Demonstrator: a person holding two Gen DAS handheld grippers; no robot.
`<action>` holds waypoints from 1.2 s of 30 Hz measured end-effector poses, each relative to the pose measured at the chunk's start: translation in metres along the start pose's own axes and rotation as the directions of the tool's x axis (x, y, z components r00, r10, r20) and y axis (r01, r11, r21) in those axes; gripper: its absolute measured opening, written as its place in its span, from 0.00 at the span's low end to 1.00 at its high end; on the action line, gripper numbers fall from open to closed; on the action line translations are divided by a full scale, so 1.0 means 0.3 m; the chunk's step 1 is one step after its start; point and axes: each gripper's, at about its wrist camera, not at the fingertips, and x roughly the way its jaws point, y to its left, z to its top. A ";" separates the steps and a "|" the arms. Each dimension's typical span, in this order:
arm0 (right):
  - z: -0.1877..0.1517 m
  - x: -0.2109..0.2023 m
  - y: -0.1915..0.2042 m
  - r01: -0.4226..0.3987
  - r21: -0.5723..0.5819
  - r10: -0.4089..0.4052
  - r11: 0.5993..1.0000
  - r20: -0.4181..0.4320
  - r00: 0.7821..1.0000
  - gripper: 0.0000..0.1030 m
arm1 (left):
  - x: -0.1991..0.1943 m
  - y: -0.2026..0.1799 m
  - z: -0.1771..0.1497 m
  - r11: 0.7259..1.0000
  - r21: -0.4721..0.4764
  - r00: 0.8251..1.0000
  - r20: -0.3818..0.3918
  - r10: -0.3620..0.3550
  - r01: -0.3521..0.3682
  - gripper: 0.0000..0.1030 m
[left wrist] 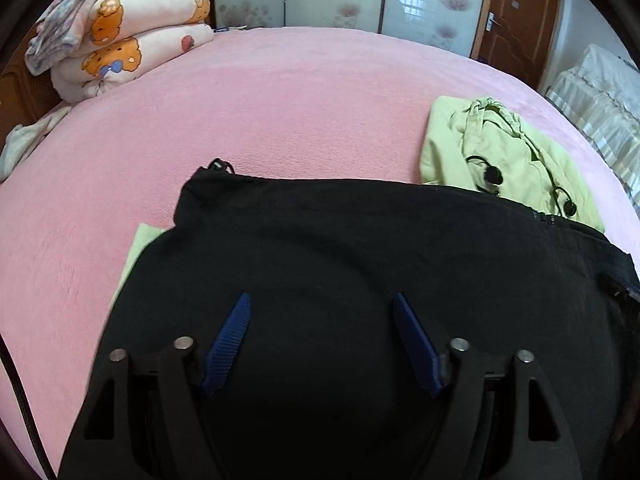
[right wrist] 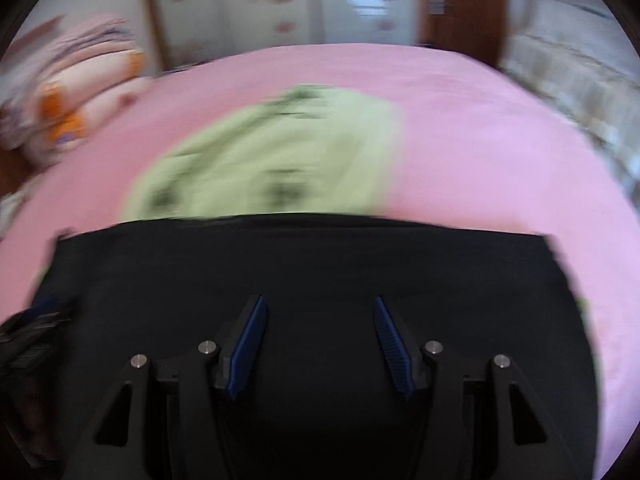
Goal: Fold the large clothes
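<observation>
I'm holding L gripper (left wrist: 322, 300) & R gripper (right wrist: 318, 304) released over black garment (left wrist: 360, 248), lying crosswise, overlapping green jacket (left wrist: 500, 148), pink bed (left wrist: 280, 100) lying bare beyond.

Left hand-held gripper (left wrist: 322, 308) and right hand-held gripper (right wrist: 318, 312) both gape wide, holding nothing.

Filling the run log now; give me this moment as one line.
left gripper: open over black garment | right gripper: open, nothing held | green jacket: behind black garment, partly beneath it | surface: pink bed
</observation>
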 end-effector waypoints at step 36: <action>-0.475 -0.407 -0.599 -0.124 0.168 0.154 0.978 -0.178 0.972 0.44 | -0.357 0.592 -0.305 0.991 -0.107 0.983 -0.154 -0.096 0.080 0.79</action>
